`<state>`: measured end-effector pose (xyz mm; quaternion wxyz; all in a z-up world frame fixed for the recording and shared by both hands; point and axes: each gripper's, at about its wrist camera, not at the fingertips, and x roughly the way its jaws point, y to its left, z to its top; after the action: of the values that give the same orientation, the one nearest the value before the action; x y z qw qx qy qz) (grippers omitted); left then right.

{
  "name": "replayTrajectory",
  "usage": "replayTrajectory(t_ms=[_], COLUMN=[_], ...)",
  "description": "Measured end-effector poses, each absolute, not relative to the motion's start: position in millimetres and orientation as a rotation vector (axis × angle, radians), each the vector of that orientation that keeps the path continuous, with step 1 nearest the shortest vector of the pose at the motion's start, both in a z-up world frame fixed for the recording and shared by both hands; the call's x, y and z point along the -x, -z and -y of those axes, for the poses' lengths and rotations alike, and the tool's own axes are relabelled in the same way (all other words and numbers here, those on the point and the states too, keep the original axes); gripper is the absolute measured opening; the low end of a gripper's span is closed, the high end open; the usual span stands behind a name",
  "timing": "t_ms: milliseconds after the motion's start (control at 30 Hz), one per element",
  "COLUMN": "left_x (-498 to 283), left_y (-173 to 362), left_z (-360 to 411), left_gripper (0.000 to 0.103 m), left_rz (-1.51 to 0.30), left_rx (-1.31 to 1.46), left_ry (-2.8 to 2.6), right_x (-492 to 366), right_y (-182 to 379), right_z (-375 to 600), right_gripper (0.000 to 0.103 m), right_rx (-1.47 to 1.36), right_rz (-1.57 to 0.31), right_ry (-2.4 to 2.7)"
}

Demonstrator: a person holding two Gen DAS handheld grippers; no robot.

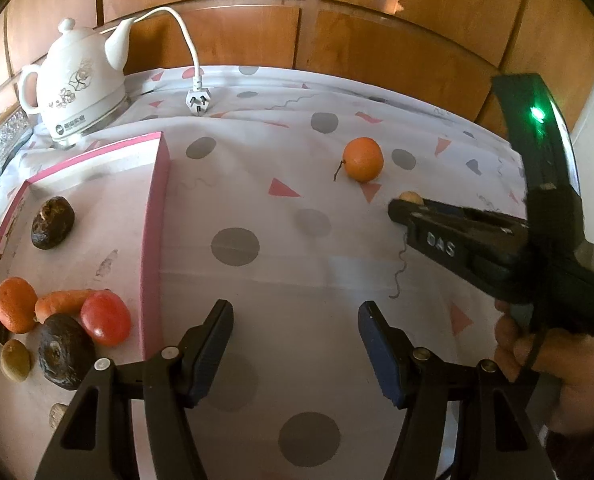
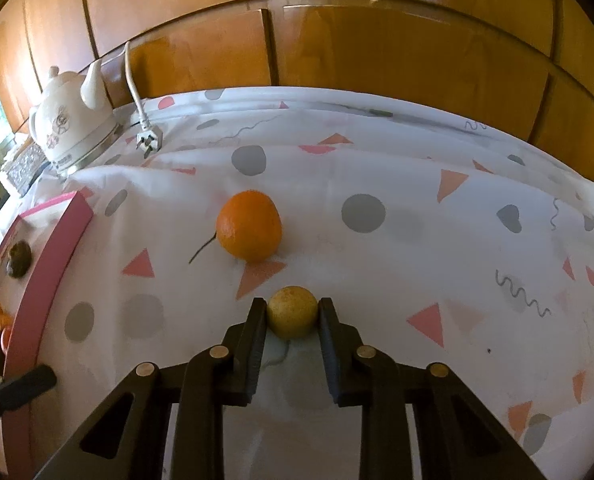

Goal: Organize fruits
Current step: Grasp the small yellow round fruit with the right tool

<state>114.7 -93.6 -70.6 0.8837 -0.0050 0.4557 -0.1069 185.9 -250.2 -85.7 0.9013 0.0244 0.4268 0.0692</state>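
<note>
My right gripper point(image 2: 292, 310) is shut on a small yellow fruit point(image 2: 292, 317), low over the cloth; it shows in the left wrist view point(image 1: 407, 204) too, with the fruit point(image 1: 411, 197) at its tip. An orange point(image 2: 249, 225) with a stem lies on the cloth just beyond it, also in the left wrist view point(image 1: 363, 159). My left gripper point(image 1: 295, 328) is open and empty beside the pink-rimmed tray point(image 1: 155, 216). The tray holds two dark passion fruits point(image 1: 52, 222), an orange point(image 1: 15, 304), a carrot point(image 1: 63, 300), a red tomato point(image 1: 105, 318) and a yellowish fruit point(image 1: 15, 360).
A white ceramic kettle point(image 1: 77, 88) stands at the back left with its cord and plug point(image 1: 197, 102) lying on the patterned tablecloth point(image 1: 297, 240). Wooden cabinet panels point(image 1: 377, 20) rise behind the table. A silver box point(image 1: 1, 148) sits at the far left edge.
</note>
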Motion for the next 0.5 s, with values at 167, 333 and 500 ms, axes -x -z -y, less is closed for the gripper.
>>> replayTrajectory(t_ms=[167,333,500], left_x=[-114,-115,-120], left_y=[71,72,71], left_z=[96,100,103], left_gripper=[0.066,0.066,0.066], left_rz=[-0.952,-0.960,-0.964], left_rx=[0.006,0.003,0.009], left_ry=[0.226,0.228,0.214], right_x=[-167,-147,-135], right_y=[86,86,88], right_z=[262,275,291], right_gripper=[0.026,0.026,0.026], right_rx=[-0.042,-0.019,-0.039], right_rz=[-0.886,-0.881,-0.863], right_ry=[-0.135,-0.105,-0.036])
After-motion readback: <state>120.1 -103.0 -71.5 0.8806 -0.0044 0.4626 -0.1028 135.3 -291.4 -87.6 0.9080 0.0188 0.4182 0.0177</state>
